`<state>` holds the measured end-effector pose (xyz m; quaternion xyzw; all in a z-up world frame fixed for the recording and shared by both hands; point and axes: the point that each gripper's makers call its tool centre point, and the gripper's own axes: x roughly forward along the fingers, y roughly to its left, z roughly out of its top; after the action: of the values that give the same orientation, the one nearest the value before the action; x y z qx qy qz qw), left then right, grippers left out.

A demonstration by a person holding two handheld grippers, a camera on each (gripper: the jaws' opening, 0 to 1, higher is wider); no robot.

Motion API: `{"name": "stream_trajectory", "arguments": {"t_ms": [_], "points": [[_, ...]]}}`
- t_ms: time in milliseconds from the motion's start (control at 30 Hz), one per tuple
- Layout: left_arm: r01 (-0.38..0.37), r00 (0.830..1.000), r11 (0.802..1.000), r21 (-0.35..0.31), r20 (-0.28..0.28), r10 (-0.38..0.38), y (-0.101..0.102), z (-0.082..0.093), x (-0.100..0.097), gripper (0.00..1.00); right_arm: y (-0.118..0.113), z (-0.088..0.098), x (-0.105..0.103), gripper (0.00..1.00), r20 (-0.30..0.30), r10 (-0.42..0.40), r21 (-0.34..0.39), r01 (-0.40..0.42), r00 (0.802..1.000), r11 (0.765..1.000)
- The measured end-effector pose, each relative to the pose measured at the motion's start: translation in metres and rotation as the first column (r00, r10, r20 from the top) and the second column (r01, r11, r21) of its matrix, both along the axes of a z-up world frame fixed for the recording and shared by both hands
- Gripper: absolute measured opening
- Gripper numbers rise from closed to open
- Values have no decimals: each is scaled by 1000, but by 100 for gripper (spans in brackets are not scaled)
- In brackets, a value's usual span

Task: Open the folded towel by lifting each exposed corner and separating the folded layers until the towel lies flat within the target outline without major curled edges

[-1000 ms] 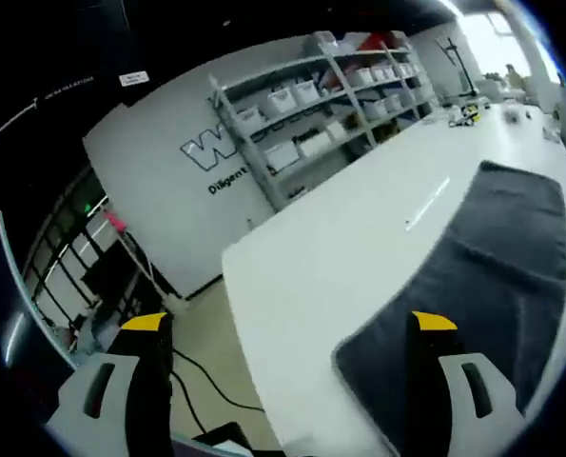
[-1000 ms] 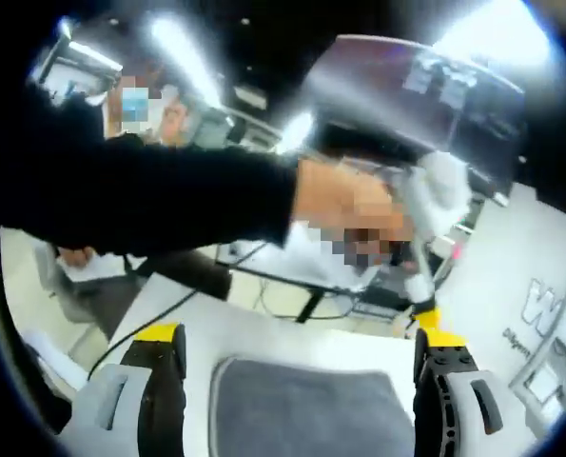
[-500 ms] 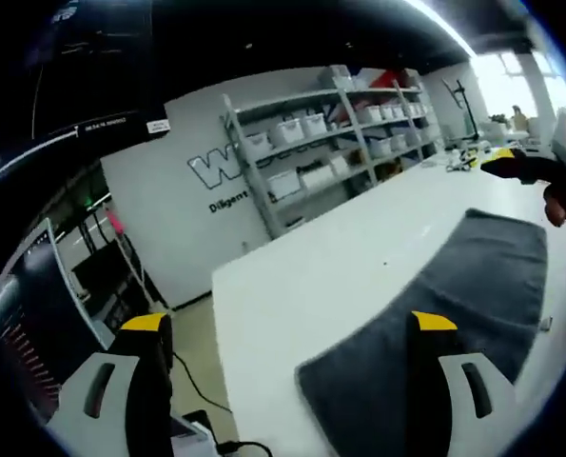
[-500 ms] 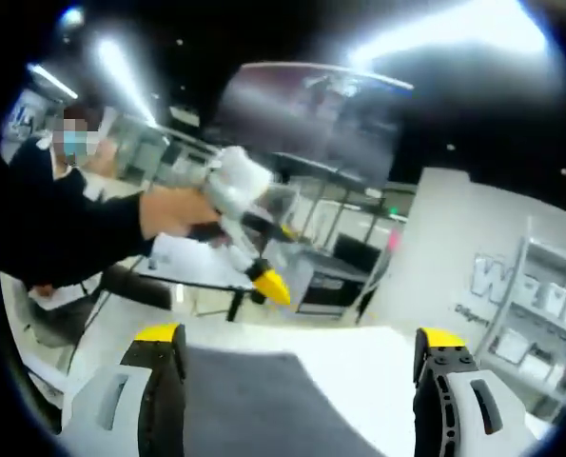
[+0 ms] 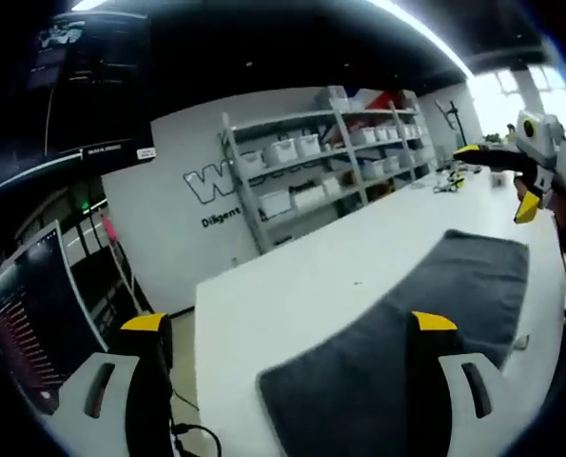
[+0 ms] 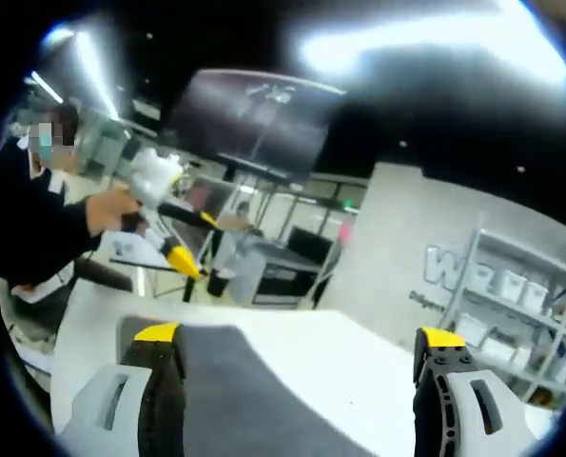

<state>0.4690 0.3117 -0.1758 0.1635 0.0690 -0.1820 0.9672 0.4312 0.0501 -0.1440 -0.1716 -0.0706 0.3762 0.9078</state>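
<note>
The long white bench (image 5: 302, 286) runs away toward a grey wall with lettering and a metal shelving rack of white storage bins (image 5: 330, 162). On the bench lies the dark grey folded towel (image 5: 425, 314), flat and rectangular, its near edge close to the bench end; I can't make out any target outline around it.

The left tool (image 5: 287, 333) hangs above the bench end with its yellow-tipped jaws spread wide and nothing between them, one jaw over the towel's near part, the other out past the bench edge. The right tool (image 6: 297, 343) is likewise spread and empty, held high over the towel (image 6: 235, 390) from the opposite end. In the right gripper view the left tool (image 6: 168, 243) shows in a person's hand (image 6: 111, 205).

My read is that unfolding hasn't begun: both tools are approaching. The next move calls for lowering one tool to an exposed corner and pinching only the top layer.
</note>
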Motion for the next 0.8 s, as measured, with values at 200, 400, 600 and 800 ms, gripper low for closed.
{"name": "stream_trajectory", "arguments": {"t_ms": [200, 400, 600, 800], "points": [[-10, 1000, 1000, -13, 12, 10, -6, -4, -12, 100, -45, 7, -14, 100, 18, -62, 17, 62, 998, 998], [-15, 1000, 997, -76, 20, 17, -7, -11, -24, 100, -85, 10, -29, 100, 20, -114, 46, 113, 993, 993], [13, 1000, 993, -117, 10, -11, -22, -19, -37, 100, -120, 3, -47, 100, -34, -127, 96, 129, 991, 987], [50, 998, 990, -135, 31, -46, -40, -15, -52, 100, -153, -10, -58, 100, -50, -185, 102, 189, 981, 977]]}}
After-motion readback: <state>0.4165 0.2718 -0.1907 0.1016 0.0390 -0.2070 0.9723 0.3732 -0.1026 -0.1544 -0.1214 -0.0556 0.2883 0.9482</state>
